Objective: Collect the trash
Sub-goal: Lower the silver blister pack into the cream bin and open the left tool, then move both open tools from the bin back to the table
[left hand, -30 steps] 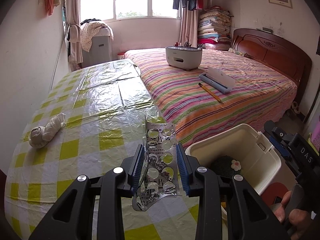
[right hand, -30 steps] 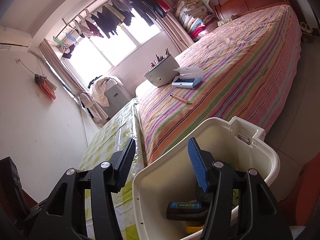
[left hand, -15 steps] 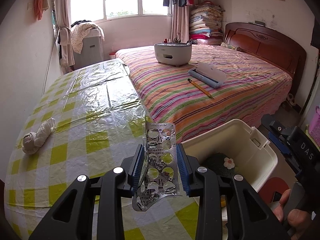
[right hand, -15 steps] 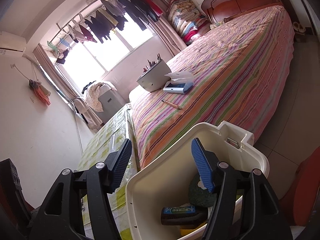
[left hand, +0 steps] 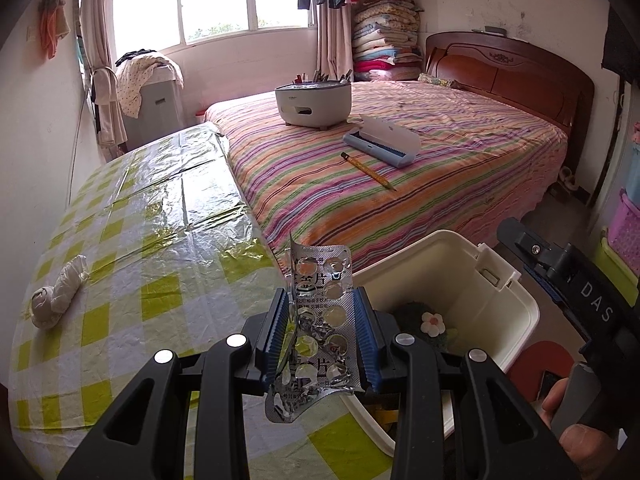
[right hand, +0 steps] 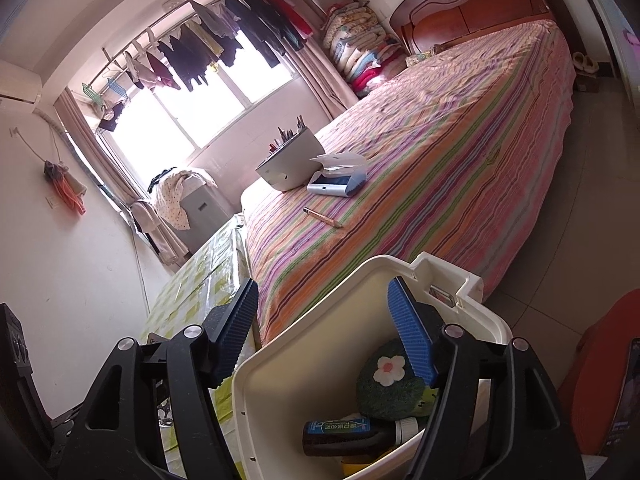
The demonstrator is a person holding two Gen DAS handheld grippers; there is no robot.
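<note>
My left gripper (left hand: pixel 322 326) is shut on a crumpled silver pill blister pack (left hand: pixel 320 320), held upright over the table's right edge beside the white bin (left hand: pixel 516 300). In the right wrist view my right gripper (right hand: pixel 324 332) hangs over the same white bin (right hand: pixel 256 400); its jaws are opening with nothing between them. Inside the bin lie a dark bottle (right hand: pixel 352 436) and a green pad with a white flower (right hand: pixel 390 384). A twisted white wad of tissue (left hand: pixel 60 292) rests on the table at the left.
The table wears a yellow-checked plastic cloth (left hand: pixel 132 248). A striped bed (left hand: pixel 420 176) stands right of it with a pencil (left hand: pixel 368 171), a blue case (left hand: pixel 382 142) and a white pen holder (left hand: pixel 312 104). A hand (left hand: pixel 584 436) holds the right gripper's handle at the lower right.
The left gripper has carried the blister pack rightward toward the bin. The right gripper's jaws have spread wider above the bin.
</note>
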